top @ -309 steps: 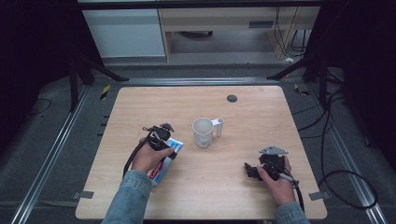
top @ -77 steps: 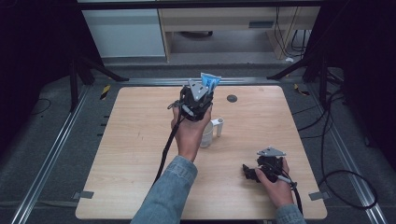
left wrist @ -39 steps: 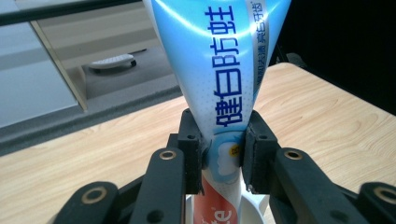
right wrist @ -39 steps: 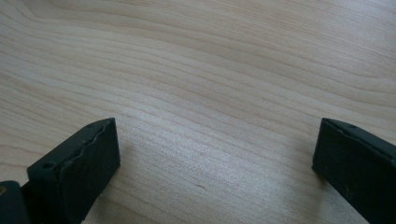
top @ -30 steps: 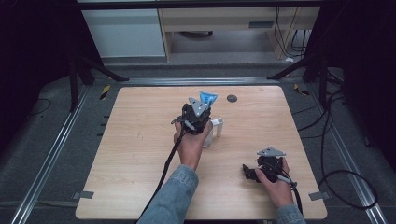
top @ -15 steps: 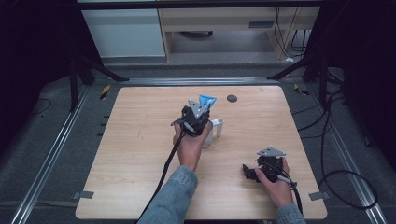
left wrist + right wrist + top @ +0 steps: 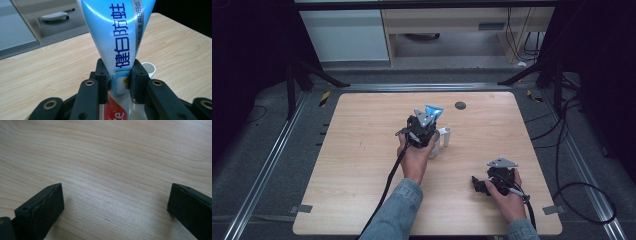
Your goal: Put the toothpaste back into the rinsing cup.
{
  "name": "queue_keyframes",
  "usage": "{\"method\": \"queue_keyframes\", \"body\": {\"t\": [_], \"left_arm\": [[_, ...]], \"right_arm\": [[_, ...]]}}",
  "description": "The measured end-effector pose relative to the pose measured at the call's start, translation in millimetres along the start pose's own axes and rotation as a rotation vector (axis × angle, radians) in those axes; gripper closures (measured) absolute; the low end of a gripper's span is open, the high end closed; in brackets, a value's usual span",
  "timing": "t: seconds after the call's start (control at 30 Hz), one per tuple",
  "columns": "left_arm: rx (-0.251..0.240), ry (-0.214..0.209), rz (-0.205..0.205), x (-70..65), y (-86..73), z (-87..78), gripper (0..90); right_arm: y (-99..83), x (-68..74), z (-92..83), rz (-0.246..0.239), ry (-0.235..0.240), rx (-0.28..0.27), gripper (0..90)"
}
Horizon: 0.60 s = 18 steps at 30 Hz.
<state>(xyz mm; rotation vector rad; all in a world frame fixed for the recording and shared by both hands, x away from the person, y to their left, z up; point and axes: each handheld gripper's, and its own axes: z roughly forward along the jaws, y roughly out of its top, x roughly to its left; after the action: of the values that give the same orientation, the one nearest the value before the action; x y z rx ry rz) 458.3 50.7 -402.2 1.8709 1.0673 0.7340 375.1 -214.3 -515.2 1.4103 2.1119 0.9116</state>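
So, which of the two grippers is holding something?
The left gripper: its jaws clamp a blue toothpaste tube held upright over the white mug. The right gripper rests open on the bare table.

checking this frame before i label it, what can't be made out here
- White mug, high view: mostly hidden behind the left gripper and hand; whether anything is inside cannot be told.
- Toothpaste tube, left gripper view: top cut off by the upper edge, cap end hidden below the fingers, so whether it reaches the mug is unclear.
- Small dark disc on the table, high view: too small to identify.
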Motion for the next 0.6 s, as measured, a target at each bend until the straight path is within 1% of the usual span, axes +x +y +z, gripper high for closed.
{"method": "queue_keyframes", "body": {"t": [0.13,0.17,0.2,0.23,0.3,0.37,0.4,0.43,0.6], "left_arm": [[0.006,-0.003,0.001,-0.3,-0.6,1.9,71.8],[0.008,-0.006,-0.004,-0.8,-0.9,3.6,71.8],[0.008,-0.006,-0.004,-0.8,-0.9,3.6,71.8],[0.012,-0.007,-0.004,-0.8,-1.2,4.4,71.8],[0.021,-0.011,0.000,-1.0,-1.8,6.0,71.7],[0.020,-0.014,-0.003,-1.0,-1.5,6.4,71.6],[0.026,-0.016,0.000,-0.5,-0.9,6.8,71.6],[0.027,-0.018,0.000,-0.3,-0.7,7.2,71.5],[0.043,-0.025,-0.002,1.1,2.5,11.0,71.0]], "right_arm": [[-0.1,0.0,0.1,-0.001,-0.001,0.000,0.8],[0.3,0.6,-0.5,0.012,0.005,0.004,0.8],[0.3,0.6,-0.5,0.012,0.005,0.004,0.8],[-0.1,0.0,0.2,0.000,-0.002,0.000,0.8],[0.1,0.5,-0.3,0.008,0.003,0.003,0.8],[-0.1,0.0,0.1,0.000,-0.001,0.000,0.8],[0.1,0.4,-0.3,0.006,0.002,0.003,0.8],[-0.1,0.0,0.1,0.000,-0.001,0.000,0.8],[0.0,0.2,-0.1,0.003,0.001,0.001,0.9]]}}
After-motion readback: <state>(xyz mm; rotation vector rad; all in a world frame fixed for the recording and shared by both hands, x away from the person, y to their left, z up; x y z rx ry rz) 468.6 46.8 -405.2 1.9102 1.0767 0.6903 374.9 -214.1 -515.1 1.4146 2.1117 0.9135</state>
